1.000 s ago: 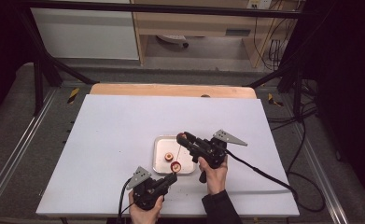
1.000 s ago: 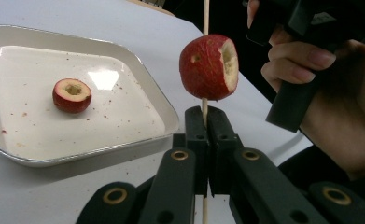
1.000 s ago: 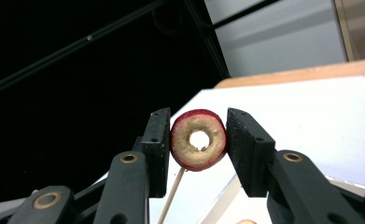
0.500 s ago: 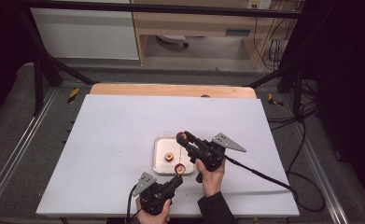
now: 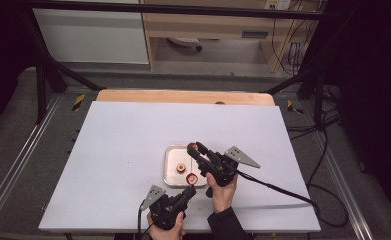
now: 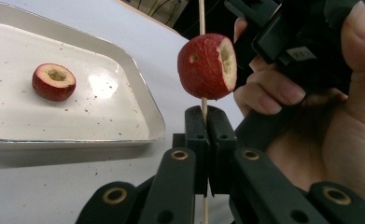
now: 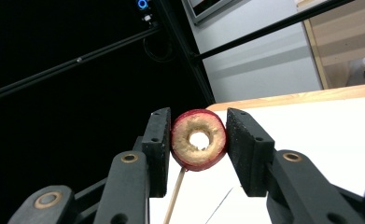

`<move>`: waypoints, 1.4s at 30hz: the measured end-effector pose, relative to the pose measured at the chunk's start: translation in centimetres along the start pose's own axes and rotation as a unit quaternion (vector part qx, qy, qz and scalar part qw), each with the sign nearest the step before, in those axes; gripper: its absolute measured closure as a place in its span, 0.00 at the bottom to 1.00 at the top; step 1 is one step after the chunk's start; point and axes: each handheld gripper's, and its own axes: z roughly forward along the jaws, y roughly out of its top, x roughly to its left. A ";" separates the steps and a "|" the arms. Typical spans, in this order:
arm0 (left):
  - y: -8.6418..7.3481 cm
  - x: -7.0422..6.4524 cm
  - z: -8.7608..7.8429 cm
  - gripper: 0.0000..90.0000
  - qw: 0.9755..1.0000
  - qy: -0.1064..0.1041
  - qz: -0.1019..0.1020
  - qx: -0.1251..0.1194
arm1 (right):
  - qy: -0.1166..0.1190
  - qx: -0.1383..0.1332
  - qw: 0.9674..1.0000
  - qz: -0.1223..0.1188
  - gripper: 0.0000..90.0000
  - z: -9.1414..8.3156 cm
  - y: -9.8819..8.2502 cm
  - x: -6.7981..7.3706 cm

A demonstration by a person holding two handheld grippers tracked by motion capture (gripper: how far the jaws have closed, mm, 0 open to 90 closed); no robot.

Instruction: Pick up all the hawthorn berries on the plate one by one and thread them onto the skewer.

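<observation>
Threading cored fruit onto a skewer — second piece at the tip.

Left gripper (image 6: 207,135), jaws pressed together on the skewer (image 6: 201,14), holds it upright with one red fruit piece (image 6: 207,66) already on it. Right gripper (image 7: 196,144) pinches a cored fruit ring (image 7: 199,139) over the skewer's upper end. Next move, likely: align bore with tip, push down. A third piece (image 6: 54,81) waits in the white tray (image 6: 143,112).

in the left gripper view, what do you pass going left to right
fruit piece in the tray → white tray right rim → fruit piece on the skewer, threaded on the wooden skewer that the left gripper clamps → hand holding the right gripper
</observation>
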 end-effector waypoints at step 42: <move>2.2 4.3 -1.1 0.98 0.991 0.046 0.111 0.053 | -0.034 0.161 0.985 -0.041 0.26 -0.5 1.7 -1.6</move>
